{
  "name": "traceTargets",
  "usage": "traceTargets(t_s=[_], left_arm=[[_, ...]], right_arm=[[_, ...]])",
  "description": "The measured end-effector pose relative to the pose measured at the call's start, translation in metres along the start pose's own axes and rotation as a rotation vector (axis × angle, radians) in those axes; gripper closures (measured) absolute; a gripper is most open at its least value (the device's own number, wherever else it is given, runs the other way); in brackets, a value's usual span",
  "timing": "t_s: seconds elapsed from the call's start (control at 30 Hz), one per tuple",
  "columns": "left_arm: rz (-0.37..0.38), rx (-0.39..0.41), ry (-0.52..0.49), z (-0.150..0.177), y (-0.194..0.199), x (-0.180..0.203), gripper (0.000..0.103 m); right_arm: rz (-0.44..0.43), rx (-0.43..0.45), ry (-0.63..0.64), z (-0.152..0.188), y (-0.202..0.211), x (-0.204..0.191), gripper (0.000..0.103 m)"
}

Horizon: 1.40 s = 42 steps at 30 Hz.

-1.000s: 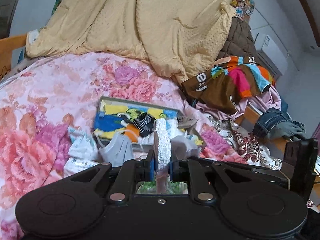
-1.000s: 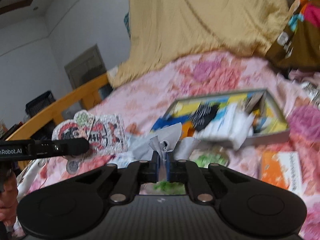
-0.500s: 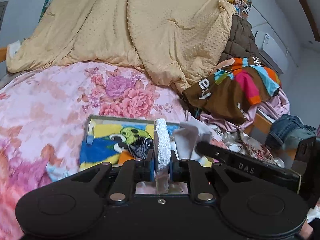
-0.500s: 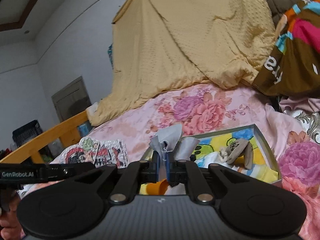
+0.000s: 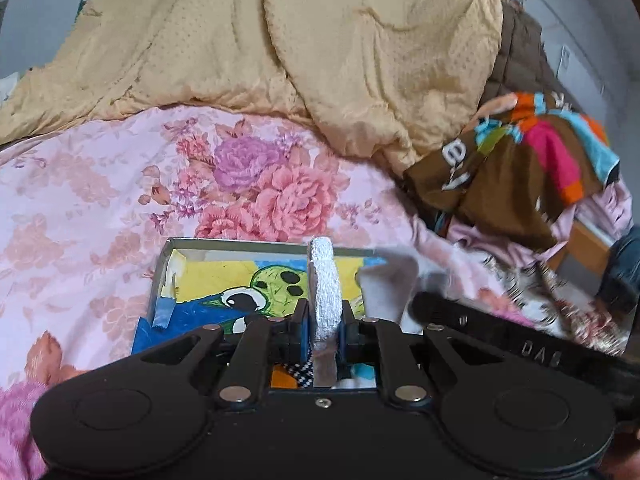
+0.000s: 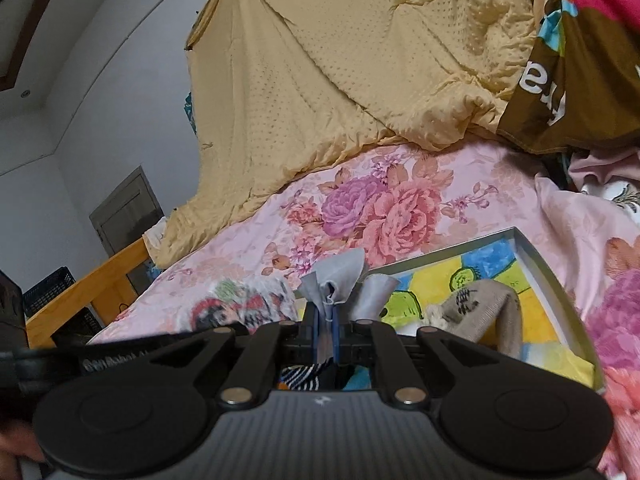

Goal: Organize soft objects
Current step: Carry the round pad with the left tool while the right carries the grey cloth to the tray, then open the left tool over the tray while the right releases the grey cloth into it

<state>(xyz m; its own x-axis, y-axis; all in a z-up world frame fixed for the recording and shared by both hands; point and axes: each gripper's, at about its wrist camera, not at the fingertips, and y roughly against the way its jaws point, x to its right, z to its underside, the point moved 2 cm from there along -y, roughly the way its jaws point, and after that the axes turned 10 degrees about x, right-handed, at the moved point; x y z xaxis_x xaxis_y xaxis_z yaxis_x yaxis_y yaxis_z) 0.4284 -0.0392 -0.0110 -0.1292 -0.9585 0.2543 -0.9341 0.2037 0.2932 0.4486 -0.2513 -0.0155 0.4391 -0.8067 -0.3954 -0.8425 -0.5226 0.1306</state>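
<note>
"DAS" on the right gripper (image 5: 536, 350), clamped on grey cloth (image 6: 334, 280); left gripper (image 5: 324, 334) on white pad (image 5: 325, 284).

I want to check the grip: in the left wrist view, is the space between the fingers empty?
No, a white textured pad stands upright, pinched between the two fingers of the left gripper.

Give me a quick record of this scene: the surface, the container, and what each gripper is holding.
surface: floral pink bedspread
container: shallow cartoon-print box, a beige sock inside
left gripper: shut on white textured pad, held upright
right gripper: shut on grey cloth, bunched
background: yellow quilt, brown multicoloured garment
</note>
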Motion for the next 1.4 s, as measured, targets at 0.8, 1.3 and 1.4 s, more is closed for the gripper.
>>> traceTargets(t_s=[0.8,1.3,1.4], left_arm=[[-0.062,-0.034,0.137,0.021,-0.043,-0.008,0.088],[-0.109,-0.078,0.163,0.021,-0.032,-0.021,0.067],[-0.121,-0.073,0.156,0.017,-0.027,-0.023,0.059]], right_arm=[[0.135,-0.098,-0.029,0.007,-0.019,0.025,0.09],[0.177,-0.088,0.032,0.005,-0.009,0.019,0.057],[0.186,-0.083,0.047,0.005,-0.005,0.017,0.055]])
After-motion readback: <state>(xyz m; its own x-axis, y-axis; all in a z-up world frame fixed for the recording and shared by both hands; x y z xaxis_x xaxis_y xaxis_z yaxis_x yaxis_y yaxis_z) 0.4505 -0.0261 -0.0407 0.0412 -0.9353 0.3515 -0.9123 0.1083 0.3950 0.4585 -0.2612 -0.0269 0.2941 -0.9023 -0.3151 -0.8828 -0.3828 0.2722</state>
